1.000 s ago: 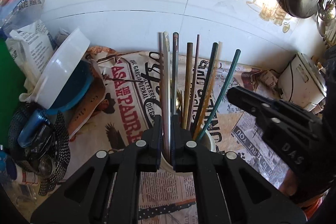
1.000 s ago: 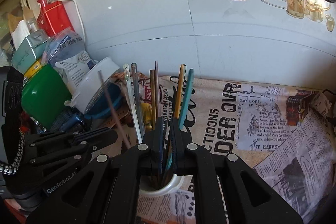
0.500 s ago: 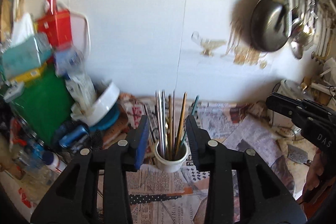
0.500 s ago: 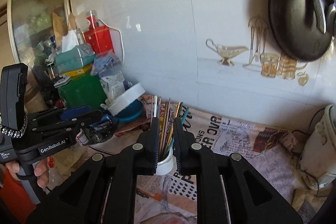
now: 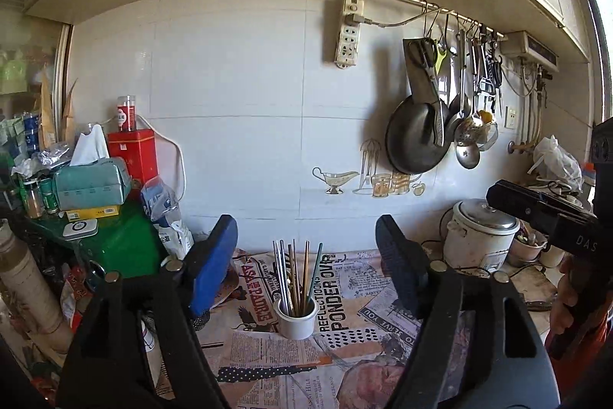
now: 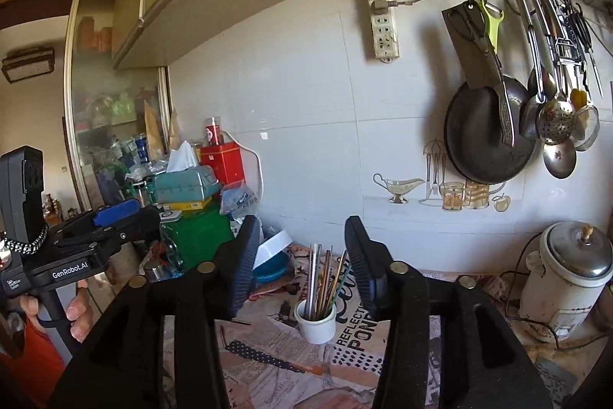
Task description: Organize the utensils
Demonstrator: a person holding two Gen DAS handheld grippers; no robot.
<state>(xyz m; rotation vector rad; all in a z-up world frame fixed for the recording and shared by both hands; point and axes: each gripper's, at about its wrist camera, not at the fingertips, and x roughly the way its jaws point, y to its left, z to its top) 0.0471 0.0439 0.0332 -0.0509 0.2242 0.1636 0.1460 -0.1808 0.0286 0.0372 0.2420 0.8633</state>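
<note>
standing in a white cup (image 5: 297, 321) at lower centre of the frame, chopsticks (image 5: 297, 275) upright, left gripper (image 5: 306, 255) and right gripper (image 6: 299, 252) both empty, jaws opening, newspaper (image 5: 345, 298) under the cup

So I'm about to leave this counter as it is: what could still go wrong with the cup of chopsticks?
The tall chopsticks lean outward in a small white cup, so a bump might tip it. The cup stands on loose newspaper; tugging the paper could drag it over. The rice cooker cord trails nearby and could snag.
</note>
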